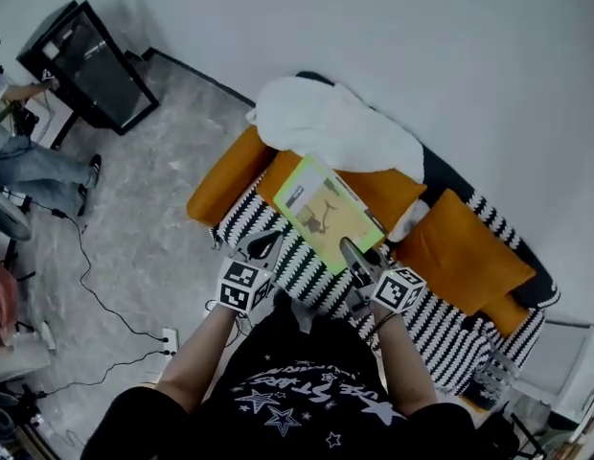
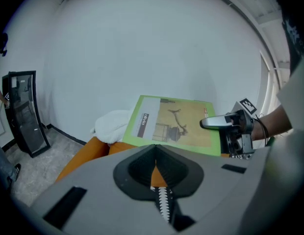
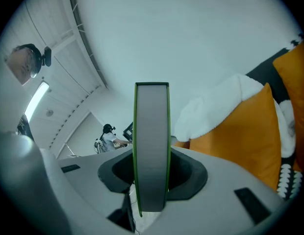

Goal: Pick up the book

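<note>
1. Jaws of the right gripper [image 1: 351,253] stood narrow, clamped on the near edge of the flat green-bordered book [image 1: 326,209].
2. Beside it, the left gripper [image 1: 266,242] had its jaws together, holding nothing.
3. The book hung in the air over the black-and-white striped couch cover [image 1: 441,324], near its front edge.
4. Orange cushions [image 1: 465,247] and a white blanket [image 1: 331,123] lay toward the back edge.
</note>
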Demonstrator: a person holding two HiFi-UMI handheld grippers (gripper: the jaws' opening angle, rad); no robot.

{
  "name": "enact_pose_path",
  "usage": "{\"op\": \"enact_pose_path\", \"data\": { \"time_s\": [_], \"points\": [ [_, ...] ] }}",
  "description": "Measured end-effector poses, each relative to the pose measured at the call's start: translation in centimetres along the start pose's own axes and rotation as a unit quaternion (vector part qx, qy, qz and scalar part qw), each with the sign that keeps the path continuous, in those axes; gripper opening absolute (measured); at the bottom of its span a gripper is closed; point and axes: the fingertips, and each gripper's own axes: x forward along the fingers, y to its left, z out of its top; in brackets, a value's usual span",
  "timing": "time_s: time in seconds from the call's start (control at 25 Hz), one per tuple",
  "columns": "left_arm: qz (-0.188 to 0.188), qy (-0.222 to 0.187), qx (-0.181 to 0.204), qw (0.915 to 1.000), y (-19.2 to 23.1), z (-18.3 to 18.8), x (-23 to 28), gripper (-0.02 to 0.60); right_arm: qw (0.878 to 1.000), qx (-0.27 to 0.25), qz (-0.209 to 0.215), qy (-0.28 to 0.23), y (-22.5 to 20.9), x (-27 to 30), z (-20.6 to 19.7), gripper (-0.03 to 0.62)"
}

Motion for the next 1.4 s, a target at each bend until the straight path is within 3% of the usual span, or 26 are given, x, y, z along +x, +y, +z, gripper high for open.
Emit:
{"op": "enact_pose_path", "data": {
  "time_s": [0.12,0.32,0.6,0.84,1.04,1.4],
  "points": [
    [-0.006,-0.017,-0.004,0.9998,0.5,1.1,-1.4,0.008,1.0,-0.017,-0.001,-0.018,1.6,0.8,1.9,0.14],
    [-0.01,-0.036,0.005,0.9993,1.6,1.8,-2.9,0.008,0.998,-0.003,-0.009,-0.059,3.6,1.1,3.0,0.14],
    [-0.024,-0.067,0.025,0.9972,3.1,3.8,-5.0,0.008,0.996,0.01,-0.025,-0.089,5.0,0.5,2.4,0.14],
    [-0.03,-0.064,0.028,0.9971,3.3,3.0,-5.6,0.008,0.991,0.044,-0.025,-0.12,5.1,0.1,1.7,0.14],
    [-0.02,-0.068,0.029,0.997,2.8,2.9,-6.6,0.008,0.991,0.047,-0.001,-0.126,5.9,-0.4,2.0,0.141],
    [-0.003,-0.074,0.034,0.9967,-1.2,3.4,-6.8,0.008,0.993,0.041,-0.004,-0.11,5.0,-4.8,2.5,0.14]
  ]
}}
